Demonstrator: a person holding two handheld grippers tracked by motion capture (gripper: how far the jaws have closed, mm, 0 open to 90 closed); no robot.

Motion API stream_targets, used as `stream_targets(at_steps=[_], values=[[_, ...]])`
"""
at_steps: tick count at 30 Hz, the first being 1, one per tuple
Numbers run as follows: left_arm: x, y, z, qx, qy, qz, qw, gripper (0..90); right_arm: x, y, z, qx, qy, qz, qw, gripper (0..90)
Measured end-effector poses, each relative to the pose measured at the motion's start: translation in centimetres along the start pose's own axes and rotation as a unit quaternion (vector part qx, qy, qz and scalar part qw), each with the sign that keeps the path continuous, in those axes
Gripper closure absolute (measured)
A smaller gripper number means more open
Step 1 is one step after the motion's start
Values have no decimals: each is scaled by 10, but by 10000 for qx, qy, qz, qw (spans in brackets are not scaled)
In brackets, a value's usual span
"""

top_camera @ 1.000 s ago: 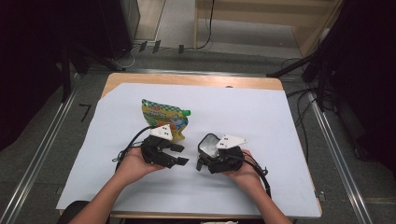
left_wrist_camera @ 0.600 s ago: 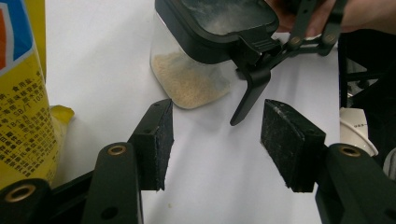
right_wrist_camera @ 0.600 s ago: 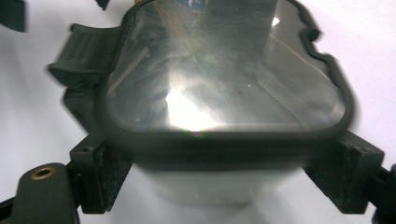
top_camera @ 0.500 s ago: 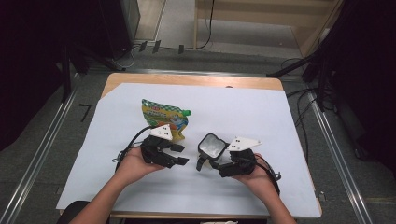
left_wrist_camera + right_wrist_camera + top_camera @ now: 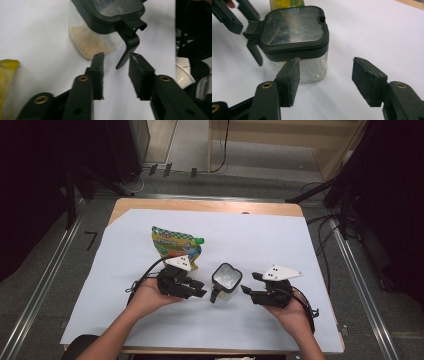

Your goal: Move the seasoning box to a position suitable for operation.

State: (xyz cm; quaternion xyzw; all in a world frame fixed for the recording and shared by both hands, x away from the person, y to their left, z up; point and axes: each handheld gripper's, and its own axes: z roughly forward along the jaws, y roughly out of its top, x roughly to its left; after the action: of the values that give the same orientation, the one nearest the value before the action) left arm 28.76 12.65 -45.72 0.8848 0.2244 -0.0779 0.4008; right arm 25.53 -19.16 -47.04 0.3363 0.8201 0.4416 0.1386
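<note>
A clear square jar (image 5: 226, 279) with a black lid (image 5: 294, 27) stands mid-table on the white sheet, with beige powder (image 5: 90, 42) at its bottom. Its black latch (image 5: 127, 47) hangs loose off the lid's near left side. My left gripper (image 5: 202, 290) points at it. Its jaws have just been closing, and the latch tip lies between the pads (image 5: 116, 58) without being pressed. My right gripper (image 5: 249, 282) is to the right of the jar and apart from it. Its jaws have just been closing too, and they stand wide (image 5: 327, 63) with nothing between them.
A green and yellow snack bag (image 5: 175, 245) lies just behind the left gripper. The white sheet (image 5: 300, 245) covers most of the wooden table (image 5: 210, 206). Metal rails run along both sides of the table, with dark equipment and cables beyond them.
The right gripper has drawn away from the jar to the right and narrowed its jaws. The left gripper stayed in place while its jaws narrowed around the latch.
</note>
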Motion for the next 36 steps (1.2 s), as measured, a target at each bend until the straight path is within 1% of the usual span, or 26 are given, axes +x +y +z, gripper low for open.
stream_targets(at_steps=[1,2,3,4,5,6,7,8,9,10,11,12,13,14,15,17,18,19,21,22,23,28,29,32,33,36], values=[[1,0,0,20,-23,5,10000,735,1,0,1,22,-46,-9,10000,405],[1,1,0,24,6,19,10000,782,2,1,3,55,-85,-59,9999,412],[1,2,2,19,9,54,10000,859,3,1,5,81,-29,-57,9999,456],[1,2,2,19,9,54,10000,893,3,1,5,81,-29,-57,9999,456],[1,4,4,55,19,82,9999,900,5,3,5,119,44,-17,9999,547],[1,4,4,55,19,82,9999,900,5,3,5,119,44,-17,9999,547],[0,5,7,96,5,85,9999,900,6,4,5,100,124,5,9999,614],[0,5,7,96,5,85,9999,900,6,4,5,100,124,5,9999,614],[0,6,10,113,39,116,9999,900,7,5,4,79,124,-75,9999,681],[0,6,10,113,39,116,9999,900,7,5,4,79,124,-75,9999,681],[0,7,11,102,45,115,9999,900,7,6,3,102,144,20,9998,756],[0,7,12,84,66,97,9999,900,7,6,3,102,144,20,9998,756],[0,7,14,36,103,90,9999,900,7,6,3,97,245,128,9996,843],[0,7,14,36,103,90,9999,900,7,6,3,97,245,128,9996,843],[0,7,15,16,136,81,9999,900,7,6,3,125,298,181,9993,900],[1,7,17,36,132,34,9999,900,7,6,4,138,326,268,9990,900],[1,7,17,36,132,34,9999,900,7,6,4,138,326,268,9990,900],[2,7,19,94,162,-35,9998,900,7,6,5,199,359,393,9984,900],[1,7,21,91,168,-59,9998,900,7,6,6,220,367,431,9982,900],[-1,7,21,86,174,-40,9998,900,7,5,7,229,347,406,9983,900],[-3,8,23,36,122,-14,9999,900,6,5,8,231,379,409,9982,900],[-6,9,25,20,147,34,9999,900,6,4,10,275,369,439,9980,900],[-8,10,27,9,174,91,9998,900,7,4,13,306,391,417,9979,900],[-12,11,29,-17,165,119,9998,900,8,5,16,348,381,373,9980,900],[-14,12,32,22,211,172,9996,900,8,5,19,375,345,360,9981,900],[-15,12,36,53,217,188,9996,900,7,6,21,364,344,388,9980,900]])
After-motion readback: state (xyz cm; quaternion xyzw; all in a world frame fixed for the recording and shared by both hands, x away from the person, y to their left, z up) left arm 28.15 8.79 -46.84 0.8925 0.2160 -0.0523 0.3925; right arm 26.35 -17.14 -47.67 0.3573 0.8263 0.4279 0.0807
